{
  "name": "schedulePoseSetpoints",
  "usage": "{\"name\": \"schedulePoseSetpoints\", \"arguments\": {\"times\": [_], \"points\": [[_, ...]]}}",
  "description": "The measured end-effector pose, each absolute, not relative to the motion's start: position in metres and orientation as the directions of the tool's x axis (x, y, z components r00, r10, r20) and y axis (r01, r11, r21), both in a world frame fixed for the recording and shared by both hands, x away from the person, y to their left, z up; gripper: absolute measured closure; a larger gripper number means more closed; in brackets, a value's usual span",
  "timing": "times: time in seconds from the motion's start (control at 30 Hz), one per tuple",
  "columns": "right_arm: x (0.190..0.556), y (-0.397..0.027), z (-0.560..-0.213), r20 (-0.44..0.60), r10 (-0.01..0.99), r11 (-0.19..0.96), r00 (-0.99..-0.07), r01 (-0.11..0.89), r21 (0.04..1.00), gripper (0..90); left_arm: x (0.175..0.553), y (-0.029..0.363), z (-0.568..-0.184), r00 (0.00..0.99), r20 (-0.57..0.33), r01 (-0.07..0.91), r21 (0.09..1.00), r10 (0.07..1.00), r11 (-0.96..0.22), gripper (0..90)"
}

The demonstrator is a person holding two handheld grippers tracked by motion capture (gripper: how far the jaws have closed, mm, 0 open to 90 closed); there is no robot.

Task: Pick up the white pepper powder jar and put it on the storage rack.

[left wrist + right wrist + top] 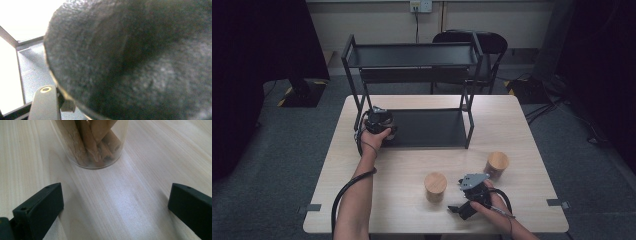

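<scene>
My left gripper [382, 127] is at the left end of the lower shelf [427, 127] of a black metal rack, shut on a dark grey rough-textured object [130, 62]. That object hides most of the left gripper view; I cannot tell what it is. One of its fingers [45, 102] shows at the lower left, over the shelf [32, 65]. My right gripper [459, 206] rests low on the table near the front edge, open, with nothing between its jaws [115, 200]. Just ahead of it stands a clear jar [92, 145] of brown sticks, the wooden-lidded jar [435, 185].
A second wooden-lidded jar [497, 163] stands on the table to the right, beyond the right hand. The rack's upper shelf [412, 55] overhangs the back of the light wooden table [412, 165]. A black chair [484, 45] stands behind the rack.
</scene>
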State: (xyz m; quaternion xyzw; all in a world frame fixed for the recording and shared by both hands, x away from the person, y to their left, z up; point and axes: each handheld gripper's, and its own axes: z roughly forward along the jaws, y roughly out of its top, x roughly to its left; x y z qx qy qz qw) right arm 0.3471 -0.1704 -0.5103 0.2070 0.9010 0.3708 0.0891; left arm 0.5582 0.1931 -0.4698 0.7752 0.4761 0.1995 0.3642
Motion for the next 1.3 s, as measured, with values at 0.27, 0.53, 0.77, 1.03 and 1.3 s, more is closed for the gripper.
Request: {"name": "schedulePoseSetpoints", "arguments": {"times": [0.27, 0.53, 0.77, 1.03, 1.3], "points": [[0.3471, -0.1704, -0.5103, -0.007, 0.439, 0.639, -0.898, 0.307, 0.705, 0.0, 0.5614, 0.1887, -0.4705, 0.436, -0.030, 0.597, 0.757, 0.899, -0.264, 30.9], [0.3470, -0.1704, -0.5103, -0.006, 0.440, 0.639, -0.898, 0.308, 0.705, 0.0, 0.5639, 0.1859, -0.4715, 0.407, -0.044, 0.603, 0.763, 0.912, -0.232, 30.6], [0.3470, -0.1703, -0.5103, -0.005, 0.440, 0.638, -0.898, 0.309, 0.706, 0.0, 0.5652, 0.1864, -0.4719, 0.395, -0.064, 0.614, 0.761, 0.916, -0.211, 29.7], [0.3470, -0.1703, -0.5103, -0.005, 0.440, 0.638, -0.898, 0.309, 0.706, 0.0, 0.5652, 0.1870, -0.4731, 0.386, -0.081, 0.621, 0.760, 0.919, -0.194, 28.3], [0.3471, -0.1704, -0.5103, -0.006, 0.440, 0.639, -0.898, 0.308, 0.705, 0.0, 0.5647, 0.1896, -0.4751, 0.359, -0.087, 0.639, 0.749, 0.929, -0.177, 19.3]]}}
